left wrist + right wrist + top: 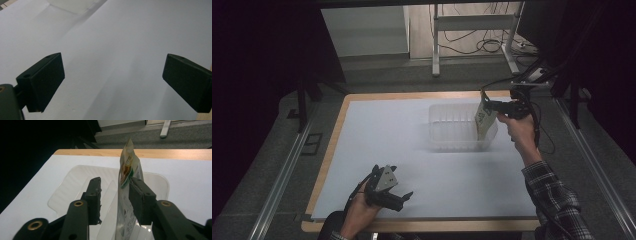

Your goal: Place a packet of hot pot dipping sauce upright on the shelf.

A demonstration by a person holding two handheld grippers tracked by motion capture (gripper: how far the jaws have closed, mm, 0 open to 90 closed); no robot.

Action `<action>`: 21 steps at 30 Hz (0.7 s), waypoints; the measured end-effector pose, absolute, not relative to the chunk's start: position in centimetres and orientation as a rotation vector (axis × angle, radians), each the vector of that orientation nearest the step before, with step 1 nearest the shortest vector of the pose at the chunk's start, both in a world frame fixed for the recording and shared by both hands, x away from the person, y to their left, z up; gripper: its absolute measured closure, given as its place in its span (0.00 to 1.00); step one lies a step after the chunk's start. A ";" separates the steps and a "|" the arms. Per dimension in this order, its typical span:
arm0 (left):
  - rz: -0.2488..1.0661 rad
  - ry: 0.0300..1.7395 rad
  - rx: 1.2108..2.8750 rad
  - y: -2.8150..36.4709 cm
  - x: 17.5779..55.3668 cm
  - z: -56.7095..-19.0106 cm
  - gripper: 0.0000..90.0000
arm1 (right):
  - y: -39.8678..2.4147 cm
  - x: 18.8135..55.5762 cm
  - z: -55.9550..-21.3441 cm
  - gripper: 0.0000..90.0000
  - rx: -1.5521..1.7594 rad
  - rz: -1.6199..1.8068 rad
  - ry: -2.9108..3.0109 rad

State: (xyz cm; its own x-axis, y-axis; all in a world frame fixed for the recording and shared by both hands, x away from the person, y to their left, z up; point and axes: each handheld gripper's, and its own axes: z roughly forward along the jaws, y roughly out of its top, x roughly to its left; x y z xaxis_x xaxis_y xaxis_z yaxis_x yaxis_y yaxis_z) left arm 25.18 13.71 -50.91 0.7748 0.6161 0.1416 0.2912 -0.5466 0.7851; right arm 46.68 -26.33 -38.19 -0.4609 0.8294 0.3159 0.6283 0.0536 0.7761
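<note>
A printed foil pouch (484, 120) stands on edge inside a clear plastic bin (452, 131) at the table's far right. My right gripper (486, 105) reaches in from the right at the pouch's top. In the right gripper view the pouch (128, 168) is upright between the jaws. It leans against the right-hand pad, and a clear gap separates it from the left-hand pad, so my right gripper (115, 181) is open. My left gripper (399, 183) rests near the table's front edge. In the left gripper view it (112, 77) stands wide open over bare white sheet.
A white sheet (412, 160) covers a wooden table whose edge (412, 95) shows at the back. The bin's rim (75, 176) lies under my right jaws. Behind the table are a metal frame (472, 22) and floor cables (492, 45).
</note>
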 end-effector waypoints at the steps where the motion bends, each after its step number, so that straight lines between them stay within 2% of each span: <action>1: 0.520 0.673 2.167 13.7 25.2 -50.9 0.04 | -26.3 46.6 -38.2 0.66 1.487 1.357 2.115; 15: 0.508 0.672 2.155 13.9 25.2 -50.9 0.04 | -26.5 46.0 -38.4 0.48 1.437 1.311 2.141; 21: 0.503 0.674 2.150 13.9 25.2 -50.9 0.03 | -26.6 45.6 -38.5 0.44 1.421 1.298 2.158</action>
